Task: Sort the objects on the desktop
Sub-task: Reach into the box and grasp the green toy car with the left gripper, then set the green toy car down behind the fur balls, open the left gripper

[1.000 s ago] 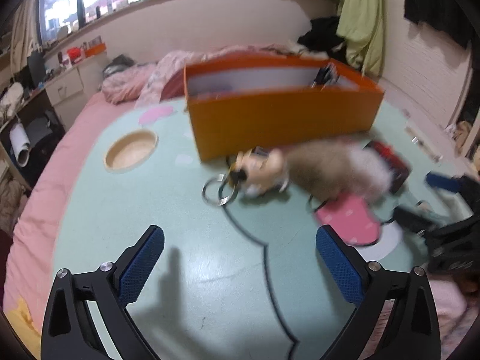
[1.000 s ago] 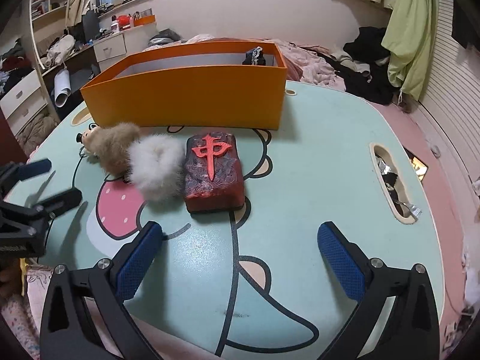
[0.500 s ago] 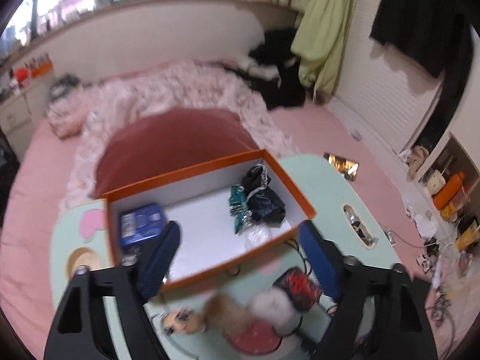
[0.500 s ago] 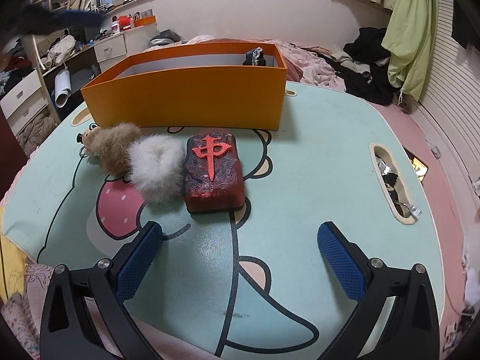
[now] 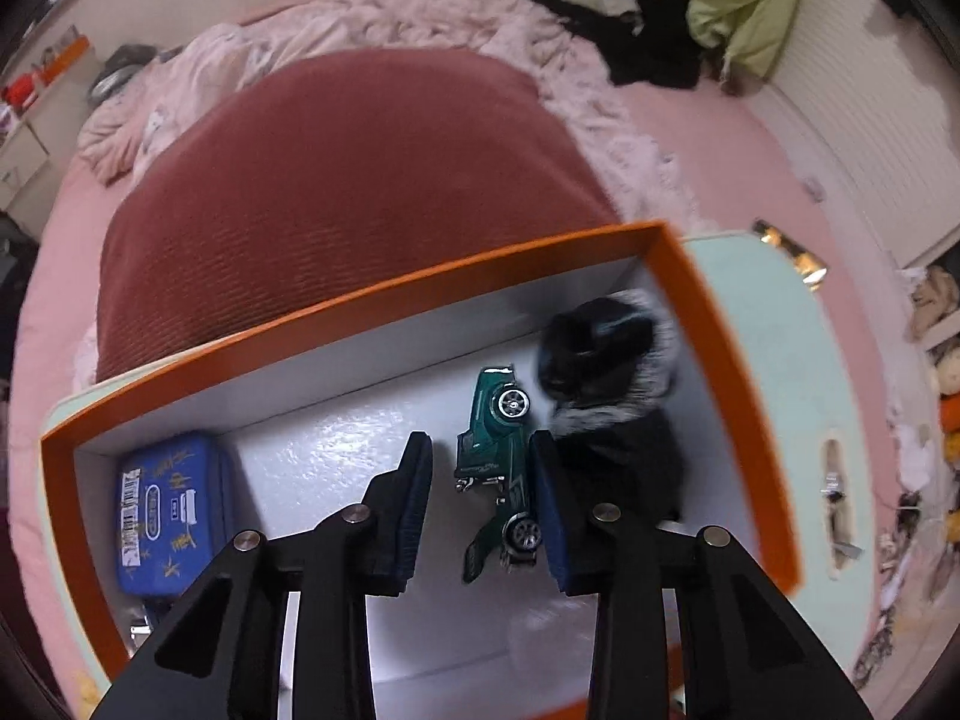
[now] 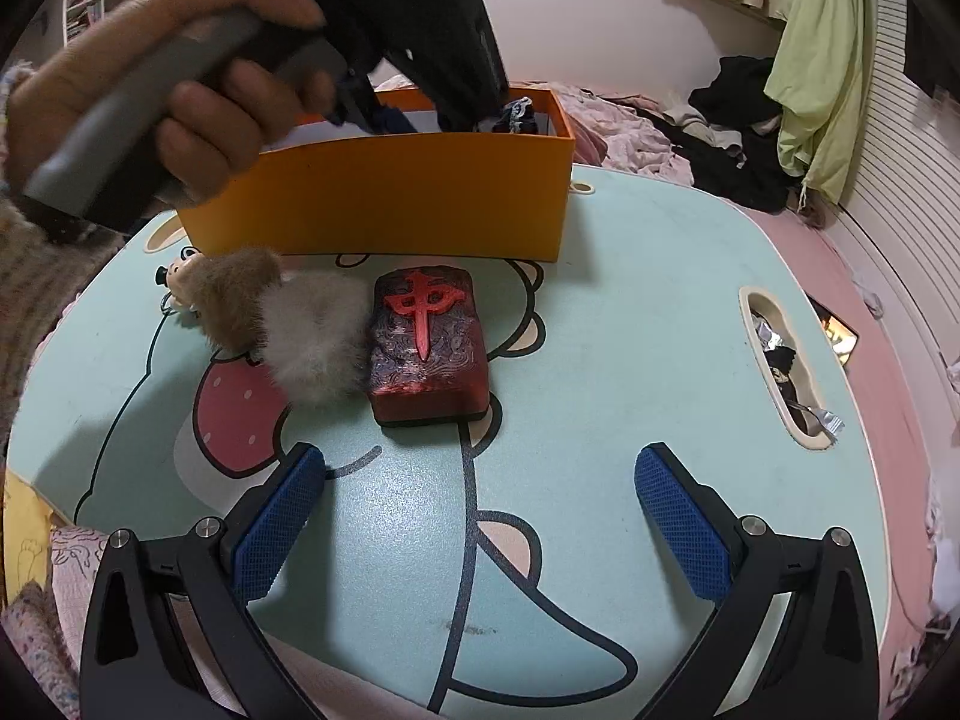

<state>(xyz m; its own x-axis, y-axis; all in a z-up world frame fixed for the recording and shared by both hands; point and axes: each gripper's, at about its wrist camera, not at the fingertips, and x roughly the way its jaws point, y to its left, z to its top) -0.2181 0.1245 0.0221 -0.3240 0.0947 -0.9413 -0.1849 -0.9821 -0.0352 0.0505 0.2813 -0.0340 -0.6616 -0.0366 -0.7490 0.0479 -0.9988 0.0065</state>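
Left hand-held gripper (image 5: pixel 480 504) points steeply down into the orange box (image 5: pixel 726 360), jaws just been closing, now narrow. Green toy car (image 5: pixel 498 468) lies on its side between the pads; right pad touches or nearly touches it, left pad shows a gap, so not clamped yet as far as I can tell. Looks like a re-grab or nudge of the car inside the box. Black furry thing (image 5: pixel 606 354) sits just right of the car in the far right corner; blue case (image 5: pixel 162 510) at the box's left end, well apart. Right hand-held gripper (image 6: pixel 480 510) hovers over the counter (image 6: pixel 630 312), jaws wide apart, empty, likely waiting its turn. Ahead of it, red tile (image 6: pixel 426 342) touches the fur plush (image 6: pixel 282 324) to its left; both unsorted, just near side of the box.
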